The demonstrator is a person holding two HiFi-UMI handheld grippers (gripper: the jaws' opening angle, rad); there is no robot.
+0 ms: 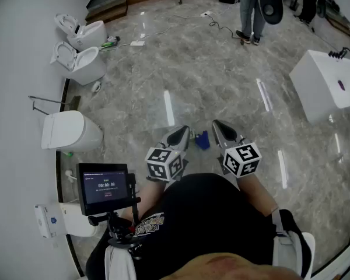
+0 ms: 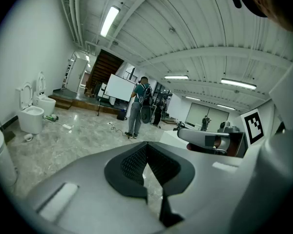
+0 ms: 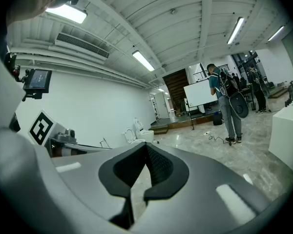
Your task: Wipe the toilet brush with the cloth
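My left gripper point(image 1: 179, 135) and right gripper point(image 1: 221, 129) are held side by side close in front of the person's body, above the marble floor. Both point forward and down. In the left gripper view the left gripper point(image 2: 146, 161) has its jaws together with nothing between them. The right gripper point(image 3: 146, 165) looks the same in its own view, shut and empty. A small blue thing point(image 1: 202, 139) lies on the floor between the two grippers; I cannot tell whether it is the cloth. I cannot make out a toilet brush in any view.
Several white toilets point(image 1: 81, 65) stand along the left wall point(image 1: 17, 69). A small screen on a stand point(image 1: 105, 188) sits at the lower left. A white box point(image 1: 329, 86) stands at the right. A person point(image 1: 251, 10) stands far ahead near cables on the floor.
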